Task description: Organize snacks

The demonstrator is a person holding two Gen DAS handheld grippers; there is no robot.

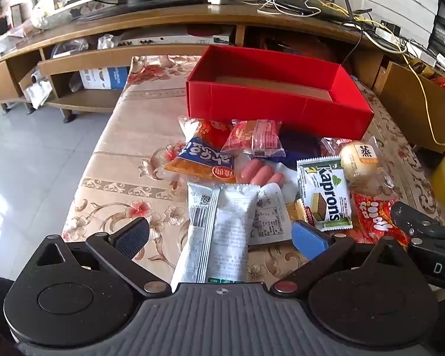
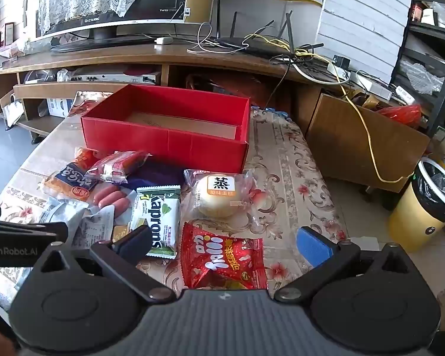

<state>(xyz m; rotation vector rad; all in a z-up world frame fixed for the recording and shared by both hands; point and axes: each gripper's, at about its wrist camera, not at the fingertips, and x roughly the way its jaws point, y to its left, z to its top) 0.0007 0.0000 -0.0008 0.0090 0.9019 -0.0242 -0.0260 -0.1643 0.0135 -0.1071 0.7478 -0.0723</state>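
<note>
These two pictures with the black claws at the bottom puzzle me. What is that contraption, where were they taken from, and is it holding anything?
No robot here: a person carries a hand-held two-finger gripper in each hand, each with a wide-angle camera looking along its fingers. One picture comes from the left gripper, the other from the right gripper. Both stand open and hold nothing.

Below them, on the flower-patterned tablecloth, lies a heap of wrapped snacks: a long white foil packet between the left fingers, untouched, a green and white Kaprons wafer pack, a shiny red candy bag, a round pale bun in clear wrap, and small pink sausages. Behind the heap stands an open red cardboard box; the part of its floor that shows is bare.
</note>
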